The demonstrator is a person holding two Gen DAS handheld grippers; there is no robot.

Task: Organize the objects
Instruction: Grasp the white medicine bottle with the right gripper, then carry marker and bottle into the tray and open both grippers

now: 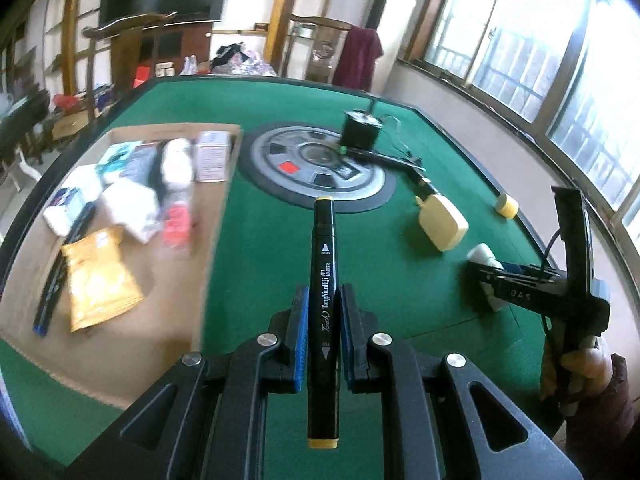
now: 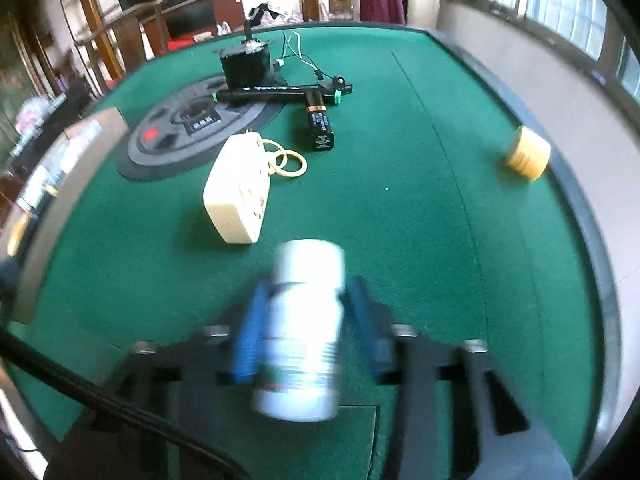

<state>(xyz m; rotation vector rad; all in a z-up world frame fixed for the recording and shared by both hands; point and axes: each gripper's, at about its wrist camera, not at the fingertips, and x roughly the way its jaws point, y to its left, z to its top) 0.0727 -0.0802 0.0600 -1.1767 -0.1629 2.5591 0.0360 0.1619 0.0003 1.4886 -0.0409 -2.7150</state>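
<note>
A: Left claw point(image 1: 324, 322) status?

B: Clamped on the black art marker point(image 1: 323, 304), pads tight on both sides mid-barrel. Marker points to 12, yellow cap ends fore and aft, held above the green bench point(image 1: 280, 248).

A: Right claw point(image 2: 306, 320)?

B: Closed round a white bottle point(image 2: 304, 320). Blurry, so can't read the label, but both blue pads sit against its sides. Looks lifted off the felt; can't be sure.

A: Where's stuff going?

B: My guess: the cardboard tray point(image 1: 208, 216) at 9–10 in the left view. Already holds a yellow packet point(image 1: 98, 276), white packs, a small box point(image 1: 212, 156), a dark pen.

A: So what step are we at?

B: Carry phase, I'd say. Both claws loaded, neither over the tray yet.

A: What's left on the bench?

B: Cream power adapter point(image 2: 238, 192) at 11 in the right view, black battery point(image 2: 320, 128) and a black motor w/ wires point(image 2: 246, 62) toward 12, a yellow tape roll point(image 2: 527, 153) at 2 near the edge.

A: Next move?

B: Prob swing the marker left over the tray, lower, then open. Lay it flat beside the dark pen, else it may roll. The bottle follows; it needs a bare spot and an upright set-down.
</note>
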